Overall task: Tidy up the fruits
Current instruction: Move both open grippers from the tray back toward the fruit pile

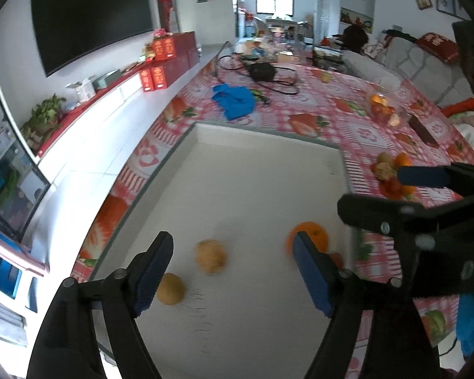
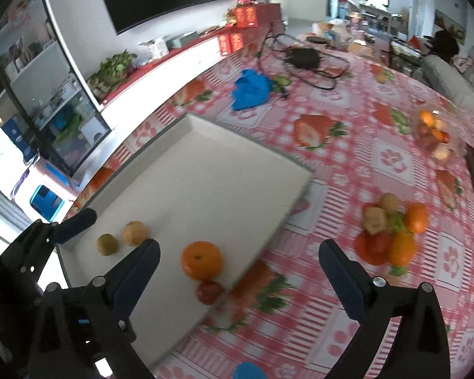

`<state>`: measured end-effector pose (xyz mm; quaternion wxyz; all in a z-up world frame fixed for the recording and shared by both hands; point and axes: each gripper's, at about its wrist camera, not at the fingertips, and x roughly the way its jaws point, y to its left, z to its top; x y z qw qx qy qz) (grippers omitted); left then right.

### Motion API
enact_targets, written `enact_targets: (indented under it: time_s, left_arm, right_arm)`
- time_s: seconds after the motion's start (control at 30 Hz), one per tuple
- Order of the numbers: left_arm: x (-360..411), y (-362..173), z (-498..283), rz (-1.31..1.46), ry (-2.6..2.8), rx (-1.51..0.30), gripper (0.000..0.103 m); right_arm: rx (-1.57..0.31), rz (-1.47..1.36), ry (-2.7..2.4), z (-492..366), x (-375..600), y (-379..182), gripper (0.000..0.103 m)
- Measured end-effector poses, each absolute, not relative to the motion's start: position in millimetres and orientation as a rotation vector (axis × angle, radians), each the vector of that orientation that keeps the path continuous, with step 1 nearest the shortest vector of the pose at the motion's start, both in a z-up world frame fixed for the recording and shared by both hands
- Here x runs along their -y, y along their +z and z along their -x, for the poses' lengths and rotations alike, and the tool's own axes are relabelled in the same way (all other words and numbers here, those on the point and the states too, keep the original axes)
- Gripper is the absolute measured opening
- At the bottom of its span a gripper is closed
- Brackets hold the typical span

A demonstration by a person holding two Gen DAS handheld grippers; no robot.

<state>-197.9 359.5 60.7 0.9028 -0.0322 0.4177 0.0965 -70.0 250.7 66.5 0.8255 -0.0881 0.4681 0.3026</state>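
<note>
round orange [image 2: 201, 259] (glossy) on flat tray [image 2: 224, 170]

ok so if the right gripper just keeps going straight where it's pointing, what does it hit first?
Probably only the tablecloth. The open right gripper aims at bare cloth just off the white tray's right edge. The orange lies left of that line, the loose fruit pile right of it. Depth is uncertain.

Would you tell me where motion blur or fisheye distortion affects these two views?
Left wrist view: the brown fruit and orange on the white tray are smeared; edges bow strongly. Right wrist view: the fruit pile is soft, the tablecloth blurred.
</note>
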Motion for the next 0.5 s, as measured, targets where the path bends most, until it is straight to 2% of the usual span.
enact_targets:
  time_s: [0.3,0.5]
  left_arm:
    - [-279.3,81.6,195.2,-0.012,-0.064,-0.838,0.081]
    - [-222.9,51.3,175.1,-0.053,-0.198,-0.942,0.081]
  right_arm:
    - [-1.010,0.165,0.456,61.9,-158.9,56.4,0.102]
    - [-1.047,0.178,0.292,61.5,-85.6,35.5,0.102]
